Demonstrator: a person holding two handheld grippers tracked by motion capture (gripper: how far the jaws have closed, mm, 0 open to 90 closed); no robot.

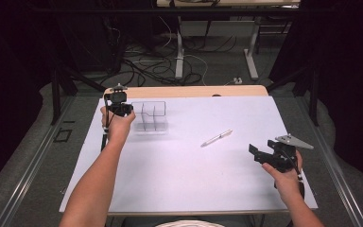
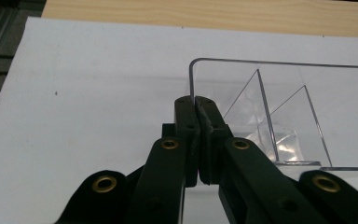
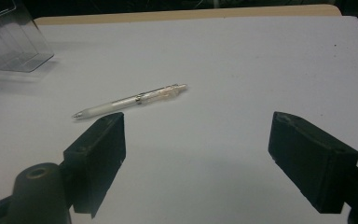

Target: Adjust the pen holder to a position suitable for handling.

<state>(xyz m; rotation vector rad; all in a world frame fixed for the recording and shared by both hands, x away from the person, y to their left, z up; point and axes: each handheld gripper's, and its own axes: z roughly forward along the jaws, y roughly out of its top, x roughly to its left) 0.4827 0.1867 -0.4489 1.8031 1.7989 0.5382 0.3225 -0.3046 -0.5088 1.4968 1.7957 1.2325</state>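
A clear plastic organizer [image 1: 152, 116] with inner dividers stands at the back left of the white table top. My left gripper [image 1: 127, 109] is at its left side. In the left gripper view the jaws are pressed together on the organizer's [image 2: 279, 107] thin near wall, so the left gripper [image 2: 195, 101] is shut on it. A white pen [image 1: 216, 138] lies flat in the middle of the table, tip toward the person. My right gripper [image 1: 258, 154] hovers at the front right, open. In the right gripper view the pen [image 3: 130, 100] lies beyond the wide-spread jaws of the right gripper [image 3: 196, 140], apart from them.
The white sheet [image 1: 194, 179] covers the table, with a wooden strip [image 1: 189, 91] along its far edge. Cables and table legs [image 1: 179, 56] lie on the floor beyond. Dark frame rails run down both sides.
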